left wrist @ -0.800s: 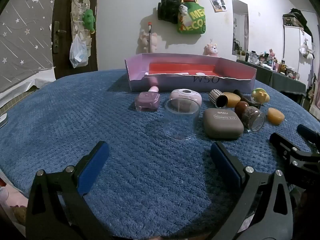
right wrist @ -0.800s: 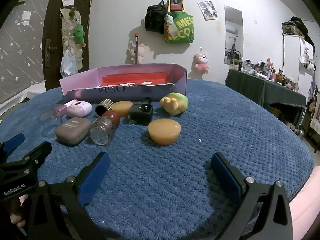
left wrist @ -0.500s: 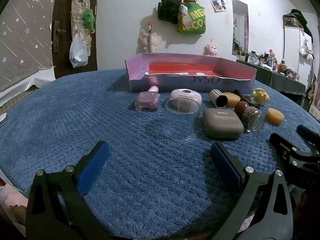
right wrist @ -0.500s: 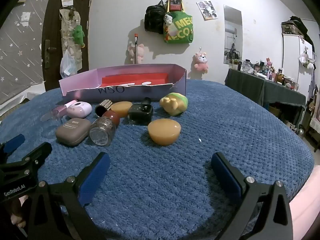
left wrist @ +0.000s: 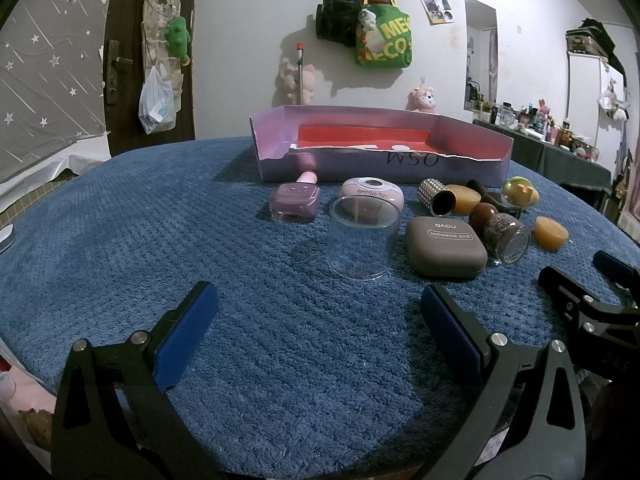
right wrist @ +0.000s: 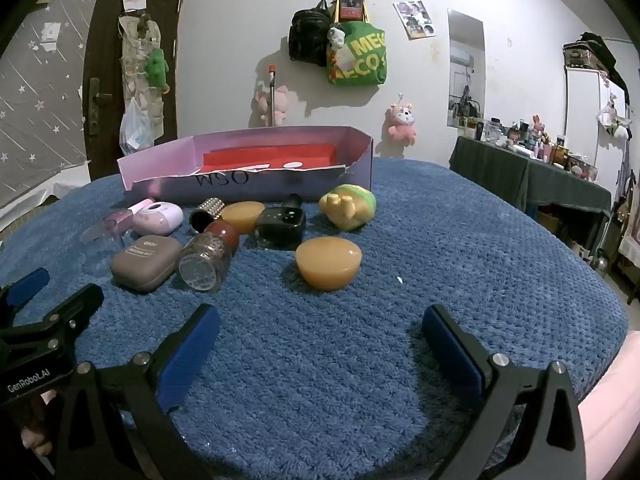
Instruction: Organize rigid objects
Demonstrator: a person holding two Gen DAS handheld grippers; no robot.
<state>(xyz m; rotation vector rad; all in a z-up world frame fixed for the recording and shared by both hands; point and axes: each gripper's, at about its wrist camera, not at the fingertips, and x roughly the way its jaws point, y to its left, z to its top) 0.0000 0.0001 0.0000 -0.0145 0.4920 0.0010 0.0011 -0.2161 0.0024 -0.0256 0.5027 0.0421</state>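
Blue plush cloth covers the tabletop. Left hand-held gripper spread wide, empty, low over the cloth near the clear plastic cup. Right hand-held gripper likewise wide, empty, near the amber bowl-shaped piece. Eye-shadow case, glitter jar and nail polish bottle lie clustered in front of the purple box.

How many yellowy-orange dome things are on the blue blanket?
2: one smooth amber dome lies nearest the right gripper; another sits by the purple cardboard box. None look hidden.
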